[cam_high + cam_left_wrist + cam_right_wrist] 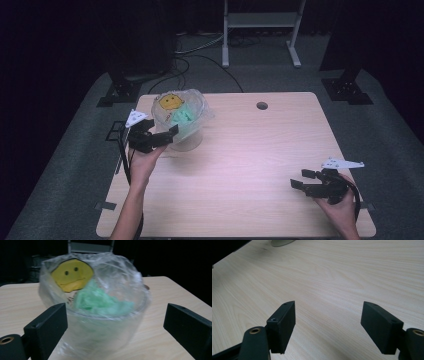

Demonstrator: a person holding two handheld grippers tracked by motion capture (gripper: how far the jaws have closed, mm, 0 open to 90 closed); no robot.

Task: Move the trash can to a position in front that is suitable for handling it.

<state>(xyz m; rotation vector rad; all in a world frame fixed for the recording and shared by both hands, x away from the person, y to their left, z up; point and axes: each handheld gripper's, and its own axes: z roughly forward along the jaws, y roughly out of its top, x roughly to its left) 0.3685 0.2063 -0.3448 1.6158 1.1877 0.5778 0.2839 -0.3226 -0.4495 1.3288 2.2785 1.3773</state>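
dim room, grey carpet, pale wooden table, white metal frame behind

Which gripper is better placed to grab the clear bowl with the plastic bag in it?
Left. The left gripper is open right at the bowl, its jaws either side of it. The right gripper hangs open over bare table, far from the bowl.
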